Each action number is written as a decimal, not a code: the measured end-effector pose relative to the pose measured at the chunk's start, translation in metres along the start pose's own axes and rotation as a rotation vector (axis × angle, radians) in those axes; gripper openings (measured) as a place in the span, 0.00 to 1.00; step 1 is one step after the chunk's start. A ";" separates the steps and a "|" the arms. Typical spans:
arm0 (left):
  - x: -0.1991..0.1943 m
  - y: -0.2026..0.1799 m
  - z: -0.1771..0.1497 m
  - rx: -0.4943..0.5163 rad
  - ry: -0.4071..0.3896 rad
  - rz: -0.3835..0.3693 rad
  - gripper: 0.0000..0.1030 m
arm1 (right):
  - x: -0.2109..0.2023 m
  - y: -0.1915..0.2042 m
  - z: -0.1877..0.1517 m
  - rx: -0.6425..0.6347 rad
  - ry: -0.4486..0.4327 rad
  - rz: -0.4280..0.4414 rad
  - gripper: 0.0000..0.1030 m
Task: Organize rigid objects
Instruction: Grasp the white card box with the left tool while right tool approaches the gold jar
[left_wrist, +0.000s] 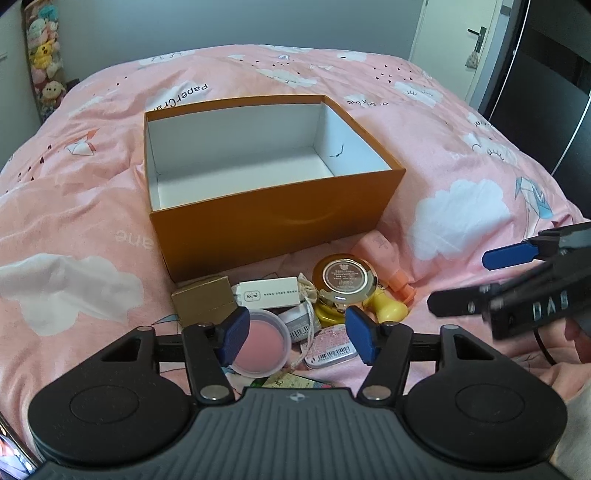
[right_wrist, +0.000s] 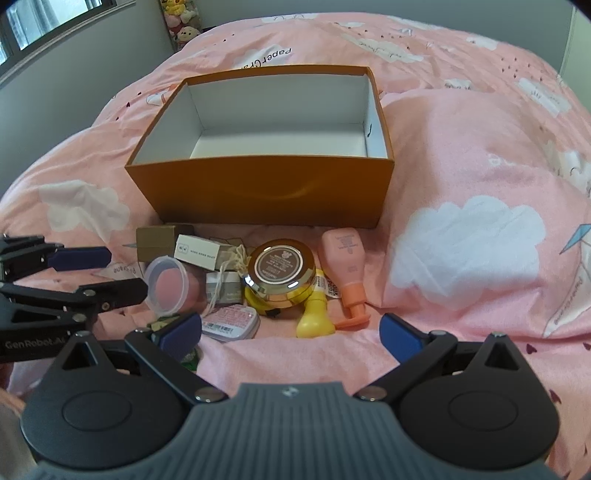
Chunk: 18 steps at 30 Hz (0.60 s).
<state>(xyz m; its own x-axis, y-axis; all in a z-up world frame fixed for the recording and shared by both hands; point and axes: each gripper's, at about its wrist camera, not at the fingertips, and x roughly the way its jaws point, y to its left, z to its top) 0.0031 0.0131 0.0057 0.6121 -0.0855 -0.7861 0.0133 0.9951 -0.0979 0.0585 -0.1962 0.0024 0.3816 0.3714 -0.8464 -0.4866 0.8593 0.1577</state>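
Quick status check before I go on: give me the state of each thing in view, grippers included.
Orange box: open, no lid, nothing inside, upright on the bed.
Gold jar: lid on, leaning on the pile.
Pink pump bottle: lying flat.
Yellow bottle: lying down.
Clear tub: closed, tipped on its side.
Pink tin: shut, flat.
Left gripper: open, empty.
Right gripper: open, empty.

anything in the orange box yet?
No, the orange box shows only its bare white floor; the items all lie on the bedspread in front of it.
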 end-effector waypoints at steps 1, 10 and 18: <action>0.001 0.003 0.001 0.003 0.006 -0.002 0.66 | 0.003 -0.003 0.004 0.019 0.013 0.005 0.98; 0.023 0.047 0.013 -0.141 0.066 -0.029 0.66 | 0.035 -0.021 0.048 0.050 0.074 0.092 0.98; 0.060 0.064 0.019 -0.234 0.108 -0.050 0.62 | 0.092 -0.033 0.059 0.183 0.161 0.137 0.68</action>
<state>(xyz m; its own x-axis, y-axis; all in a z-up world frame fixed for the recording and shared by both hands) 0.0554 0.0729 -0.0364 0.5270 -0.1516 -0.8362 -0.1497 0.9520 -0.2669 0.1565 -0.1698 -0.0505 0.1850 0.4406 -0.8784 -0.3693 0.8595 0.3533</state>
